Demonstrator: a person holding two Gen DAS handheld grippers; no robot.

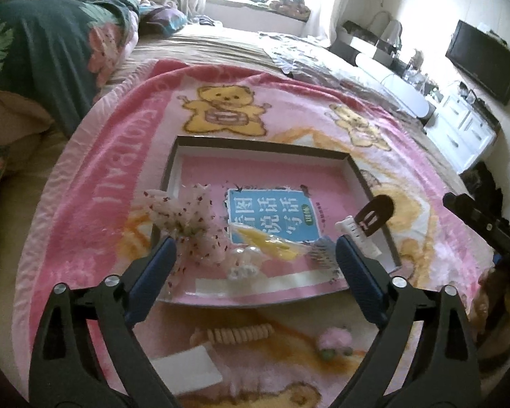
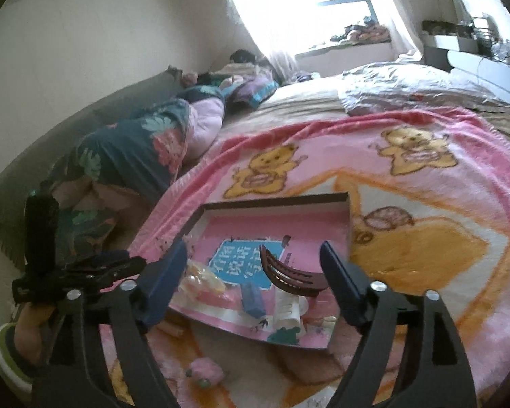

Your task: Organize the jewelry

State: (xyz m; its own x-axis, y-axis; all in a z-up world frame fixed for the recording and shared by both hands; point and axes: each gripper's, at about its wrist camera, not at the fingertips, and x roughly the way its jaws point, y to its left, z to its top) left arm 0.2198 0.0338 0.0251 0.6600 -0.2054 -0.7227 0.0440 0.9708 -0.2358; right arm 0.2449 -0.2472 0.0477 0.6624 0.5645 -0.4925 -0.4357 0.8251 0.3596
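Observation:
A shallow black-rimmed box (image 1: pixel 357 166) with a pink book cover as its floor lies on the pink bear blanket (image 1: pixel 119 170). In it lie a sheer pink bow (image 1: pixel 190 221), a pearl piece (image 1: pixel 244 258), a yellow item (image 1: pixel 272 241), a blue comb clip (image 1: pixel 321 250), a white comb clip (image 1: pixel 357 234) and a brown hair clip (image 1: pixel 377 212). My left gripper (image 1: pixel 255 255) is open above the box's near edge. My right gripper (image 2: pixel 255 268) is open; the brown clip (image 2: pixel 289 273) stands between its fingers, contact unclear. The box (image 2: pixel 272 200) shows in the right wrist view too.
On the blanket in front of the box lie a beige beaded bracelet (image 1: pixel 234 335), a pink fluffy hair tie (image 1: pixel 335 340) and a white card (image 1: pixel 187 367). A dark floral quilt (image 1: pixel 51 54) is heaped at the left. A TV (image 1: pixel 482 61) and white cabinets (image 1: pixel 465 125) stand at the right.

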